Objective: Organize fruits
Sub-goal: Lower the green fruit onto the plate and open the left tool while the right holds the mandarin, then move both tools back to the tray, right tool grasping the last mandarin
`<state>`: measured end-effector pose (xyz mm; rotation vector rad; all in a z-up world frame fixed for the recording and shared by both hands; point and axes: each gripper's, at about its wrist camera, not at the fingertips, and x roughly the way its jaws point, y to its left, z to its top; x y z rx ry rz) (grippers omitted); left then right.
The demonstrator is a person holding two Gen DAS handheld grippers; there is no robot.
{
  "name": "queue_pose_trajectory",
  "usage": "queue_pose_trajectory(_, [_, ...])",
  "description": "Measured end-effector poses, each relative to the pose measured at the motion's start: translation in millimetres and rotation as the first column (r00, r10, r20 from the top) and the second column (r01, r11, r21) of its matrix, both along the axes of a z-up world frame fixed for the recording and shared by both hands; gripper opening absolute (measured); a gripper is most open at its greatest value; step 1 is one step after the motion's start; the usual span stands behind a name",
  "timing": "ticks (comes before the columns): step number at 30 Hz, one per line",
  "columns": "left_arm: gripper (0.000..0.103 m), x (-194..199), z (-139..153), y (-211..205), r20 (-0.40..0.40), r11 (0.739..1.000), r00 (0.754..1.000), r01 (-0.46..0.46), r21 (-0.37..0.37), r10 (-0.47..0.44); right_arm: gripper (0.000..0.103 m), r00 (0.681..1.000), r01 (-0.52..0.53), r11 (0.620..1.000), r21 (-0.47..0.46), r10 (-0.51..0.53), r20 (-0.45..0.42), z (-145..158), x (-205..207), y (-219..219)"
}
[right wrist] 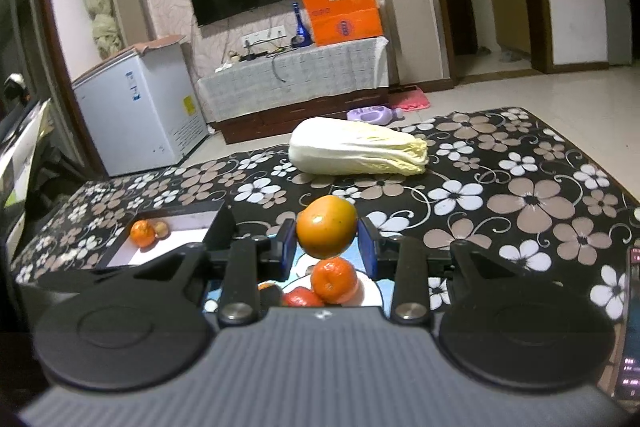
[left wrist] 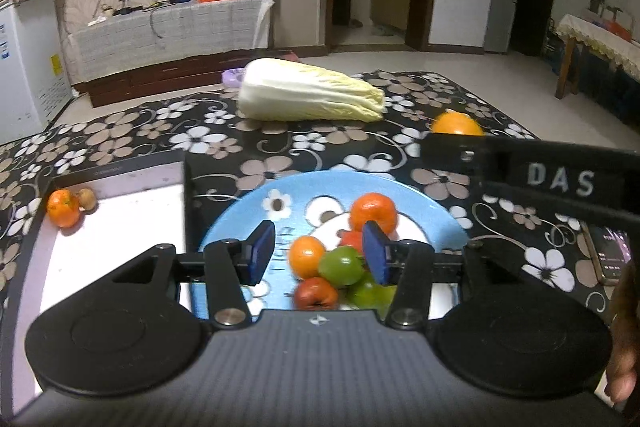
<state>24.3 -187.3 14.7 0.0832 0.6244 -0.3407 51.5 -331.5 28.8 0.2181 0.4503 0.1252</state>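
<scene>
- The large orange (right wrist: 326, 227) is clamped between the pads of the right tool (right wrist: 327, 247), held above the blue plate (left wrist: 448, 223), presumably for sorting.
- Beneath it, the plate on the worktop (right wrist: 520, 195) carries small oranges and green and red fruits.
- The left tool (left wrist: 318, 253) hangs released over this pile, gripping nothing.
- A white tray (left wrist: 132, 227), left, holds one small orange (left wrist: 63, 207).

Both wrist views close, angled down; share plate (left wrist: 240, 223), cabbage (right wrist: 356, 147).
</scene>
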Motion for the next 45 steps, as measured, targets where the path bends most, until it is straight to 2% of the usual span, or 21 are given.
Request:
queue_pose_trajectory(5, [0.055, 3.4, 4.3, 18.7, -0.009, 0.999, 0.999, -0.045, -0.011, 0.045, 0.037, 1.0, 0.023, 0.999, 0.043, -0.022, -0.02, -4.5, 5.2, -2.2])
queue_pose_trajectory(15, [0.056, -0.8, 8.4, 33.7, 0.0, 0.998, 0.998, -0.061, 0.007, 0.061, 0.037, 0.998, 0.002, 1.0, 0.031, 0.0, -0.06, -12.7, 16.1, 16.4])
queue_pose_trajectory(23, [0.059, -0.8, 10.0, 50.0, 0.002, 0.995, 0.996, -0.094, 0.014, 0.094, 0.037, 0.993, -0.021, 1.0, -0.011, 0.02, -0.114, -22.9, 30.1, 31.0])
queue_pose_trajectory(38, [0.06, 5.2, 13.9, 75.8, -0.002, 0.987, 0.987, -0.16, 0.008, 0.16, 0.038, 0.99, -0.017, 0.997, -0.08, 0.005, -0.14, -30.2, 43.2, 45.1])
queue_pose_trajectory(42, [0.061, 10.4, 12.9, 81.9, -0.017, 0.982, 0.982, -0.188, 0.004, 0.188, 0.048, 0.993, -0.015, 0.995, -0.097, 0.003, -0.119, -28.5, 42.4, 48.7])
queue_pose_trajectory(45, [0.061, 15.7, 13.6, 88.2, -0.027, 0.977, 0.977, -0.213, 0.008, 0.214, 0.048, 0.993, -0.015, 0.995, -0.101, 0.003, -0.114, -27.9, 43.1, 50.5])
